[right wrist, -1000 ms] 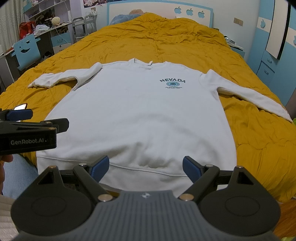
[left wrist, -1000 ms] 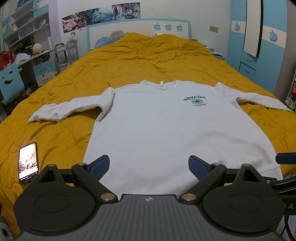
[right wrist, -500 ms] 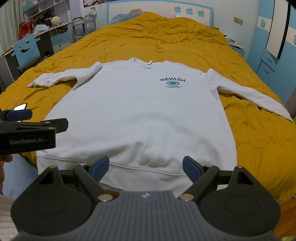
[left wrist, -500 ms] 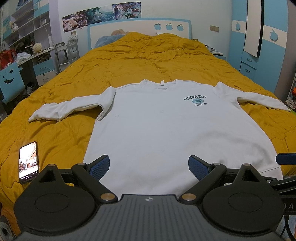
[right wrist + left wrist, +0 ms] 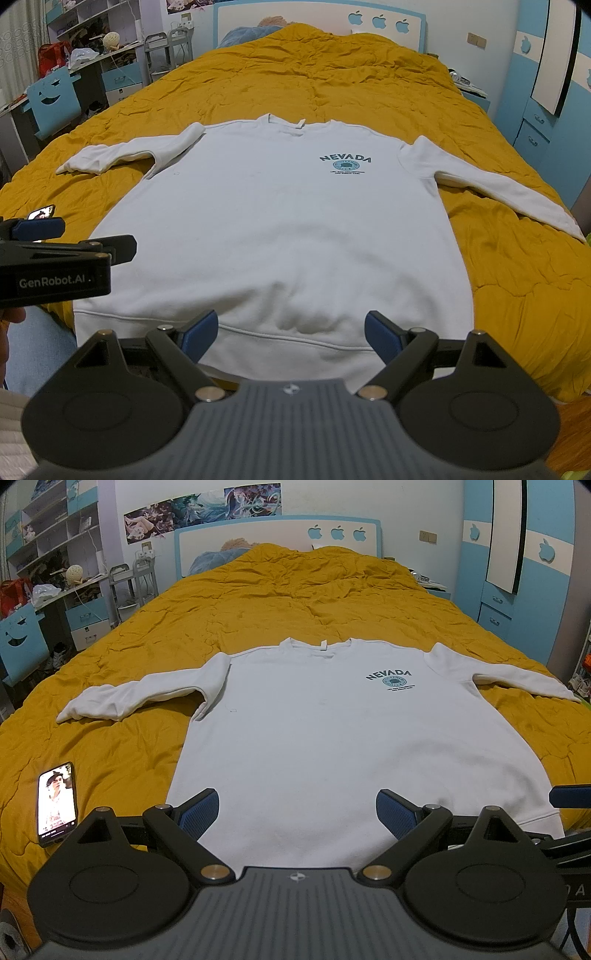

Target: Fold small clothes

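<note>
White NEVADA sweatshirt (image 5: 332,738) lies flat, front up, on the bed's mustard quilt (image 5: 295,602), both sleeves out sideways, collar toward the headboard (image 5: 277,535). Left hand-held gripper (image 5: 297,808) hovers over the sweatshirt's hem, fingers spread, holding nothing. Right hand-held gripper (image 5: 291,332) likewise at the hem, spread and empty. Phone (image 5: 57,803), screen lit, sits on the quilt left of the sweatshirt's hem.

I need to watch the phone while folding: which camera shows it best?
The left wrist view: the phone lies whole on the yellow bedspread, screen lit, left of the sweatshirt. The right wrist view shows only a sliver behind the left gripper.
</note>
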Demonstrator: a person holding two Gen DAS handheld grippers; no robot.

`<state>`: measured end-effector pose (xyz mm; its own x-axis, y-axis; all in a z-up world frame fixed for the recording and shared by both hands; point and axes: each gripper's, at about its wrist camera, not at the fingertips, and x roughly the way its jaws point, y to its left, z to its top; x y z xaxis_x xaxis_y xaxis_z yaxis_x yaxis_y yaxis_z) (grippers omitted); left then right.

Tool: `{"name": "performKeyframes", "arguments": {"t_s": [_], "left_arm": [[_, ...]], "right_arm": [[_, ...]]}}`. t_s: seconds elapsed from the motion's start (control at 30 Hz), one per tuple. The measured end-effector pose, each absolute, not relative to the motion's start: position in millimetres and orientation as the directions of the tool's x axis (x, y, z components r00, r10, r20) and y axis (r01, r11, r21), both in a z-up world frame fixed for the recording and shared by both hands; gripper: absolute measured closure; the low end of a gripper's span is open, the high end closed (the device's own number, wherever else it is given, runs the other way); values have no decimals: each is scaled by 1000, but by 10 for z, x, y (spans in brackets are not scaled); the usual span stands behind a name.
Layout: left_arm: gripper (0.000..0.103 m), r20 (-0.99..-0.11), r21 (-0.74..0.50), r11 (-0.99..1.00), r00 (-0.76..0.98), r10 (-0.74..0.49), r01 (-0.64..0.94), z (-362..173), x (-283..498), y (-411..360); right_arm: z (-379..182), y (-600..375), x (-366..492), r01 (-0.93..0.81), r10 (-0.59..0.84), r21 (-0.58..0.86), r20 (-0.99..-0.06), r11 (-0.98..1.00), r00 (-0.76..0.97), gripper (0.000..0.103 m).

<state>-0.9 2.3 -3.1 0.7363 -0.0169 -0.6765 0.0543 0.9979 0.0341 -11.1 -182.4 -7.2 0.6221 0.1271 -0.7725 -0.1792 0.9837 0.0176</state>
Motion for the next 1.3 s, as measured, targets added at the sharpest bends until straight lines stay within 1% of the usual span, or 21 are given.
{"name": "performKeyframes", "arguments": {"t_s": [0.4, 0.6, 0.83, 1.03, 1.13, 1.3], "left_arm": [[0, -684, 30, 998, 730, -22, 58, -55, -6, 25], [0, -698, 4, 998, 715, -40, 60, -93, 59, 68], [0, -705, -26, 1000, 709, -30, 16, -71, 304, 194], [0, -680, -44, 999, 733, -14, -22, -30, 612, 422], [0, -662, -63, 997, 750, -3, -51, -20, 829, 615], [0, -645, -126, 978, 763, 48, -169, -70, 1226, 1120]], "right_arm": [[-70, -1822, -105, -180, 128, 18, -774, 984, 620, 21], [-84, -1833, -40, -179, 124, 16, -780, 984, 613, 21], [-65, -1846, 160, -164, 113, 12, -773, 986, 625, 21], [-18, -1866, 462, -149, 94, -10, -735, 989, 671, 20], [13, -1920, 676, -148, 110, 8, -708, 989, 698, 20], [12, -2046, 1064, -145, 150, 62, -654, 988, 742, 20]]}}
